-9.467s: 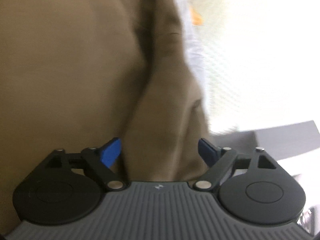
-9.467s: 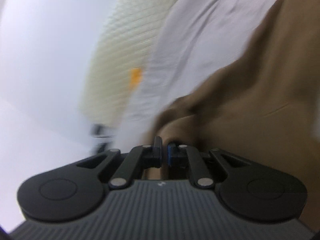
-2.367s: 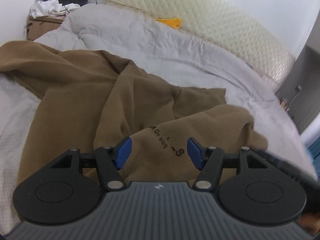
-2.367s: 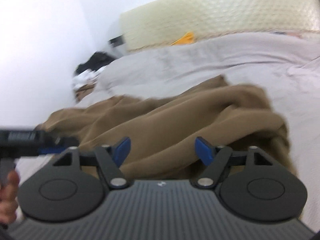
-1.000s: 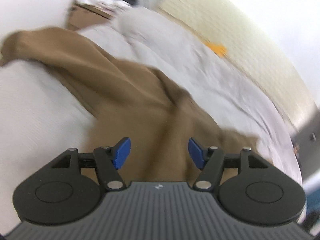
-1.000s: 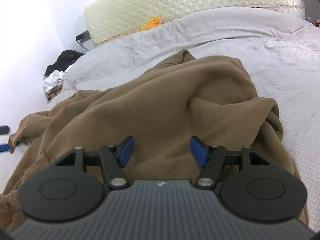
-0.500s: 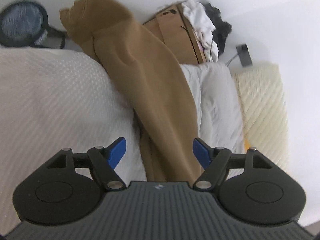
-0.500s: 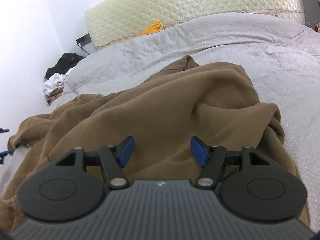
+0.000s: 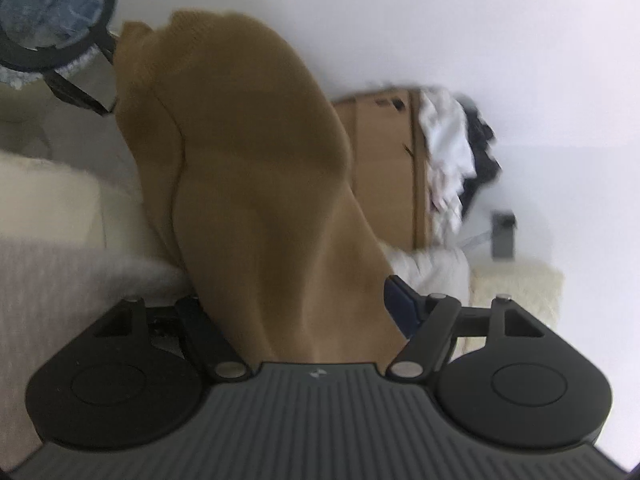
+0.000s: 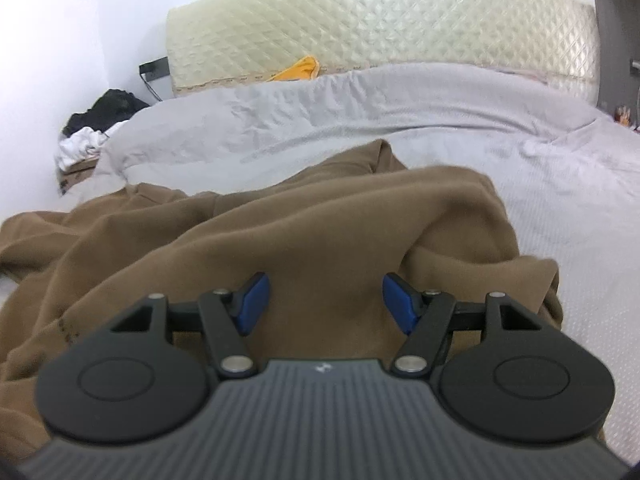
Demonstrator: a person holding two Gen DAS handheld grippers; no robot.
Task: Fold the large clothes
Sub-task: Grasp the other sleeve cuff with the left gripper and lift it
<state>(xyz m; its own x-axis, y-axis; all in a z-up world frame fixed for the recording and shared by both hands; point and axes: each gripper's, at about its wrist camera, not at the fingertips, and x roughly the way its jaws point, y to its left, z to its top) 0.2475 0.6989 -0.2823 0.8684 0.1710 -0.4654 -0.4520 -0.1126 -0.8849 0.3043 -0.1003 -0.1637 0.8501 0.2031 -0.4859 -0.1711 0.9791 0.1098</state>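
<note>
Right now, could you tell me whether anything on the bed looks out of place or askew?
Yes: the brown garment lies bunched in thick folds across the grey bedspread, not flat, and one end hangs over the bed's edge.

One brown garment (image 10: 280, 240), one cardboard box (image 9: 384, 168), one bed (image 10: 560, 208), one orange item (image 10: 300, 68).

The right gripper (image 10: 322, 302) hovers with blue pads spread apart over a rumpled brown garment (image 10: 280, 232) on the grey bedspread (image 10: 480, 120). Beyond lie a cream quilted headboard (image 10: 380, 20) and, seemingly, an orange cloth (image 10: 298, 69).
</note>
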